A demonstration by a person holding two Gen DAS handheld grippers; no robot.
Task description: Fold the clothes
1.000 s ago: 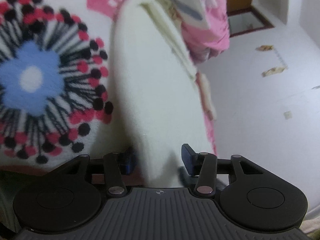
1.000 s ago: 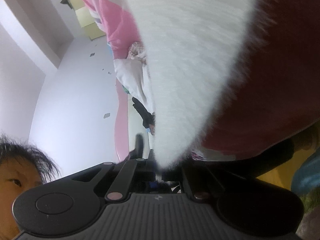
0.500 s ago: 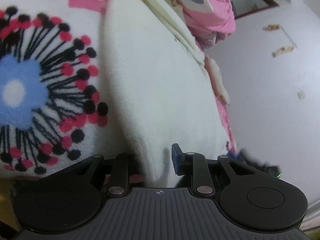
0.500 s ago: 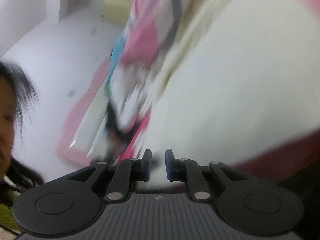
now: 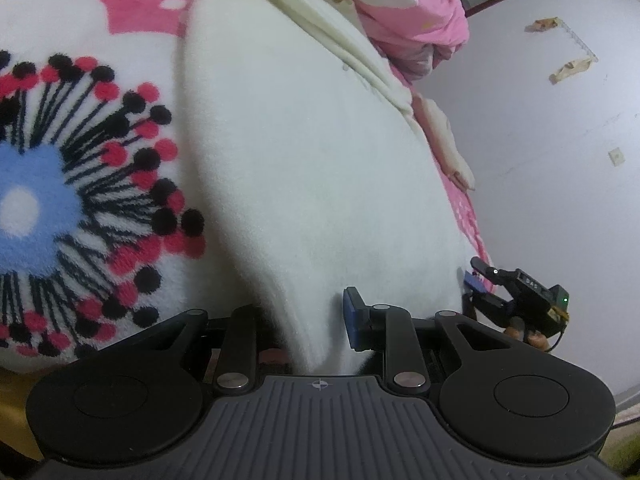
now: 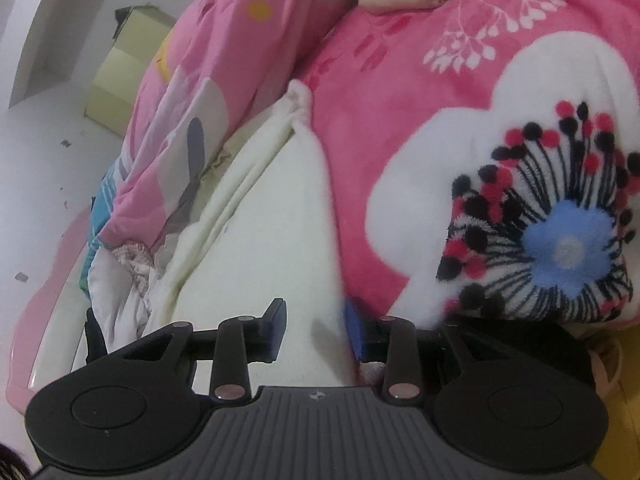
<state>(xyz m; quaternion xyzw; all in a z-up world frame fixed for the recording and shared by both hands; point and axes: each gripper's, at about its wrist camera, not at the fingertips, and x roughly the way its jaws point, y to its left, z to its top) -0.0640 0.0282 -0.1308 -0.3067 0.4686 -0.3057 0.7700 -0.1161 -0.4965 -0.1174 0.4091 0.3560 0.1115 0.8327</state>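
Left wrist | left gripper [image 5: 308, 320] jaws pinch white garment [image 5: 304, 152], one hidden | right gripper [image 6: 316, 328] spread

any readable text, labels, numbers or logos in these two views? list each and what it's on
"DAS": tiny pale letters on the top of the right tool, seen at the right of the left wrist view; small enough that the reading is uncertain.
Crosshair mark, no letters: on the ribbed body of the left tool.
Small emblem, too small to read: on the ribbed body in the right wrist view.
White garment and pink flower blanket: no text visible.
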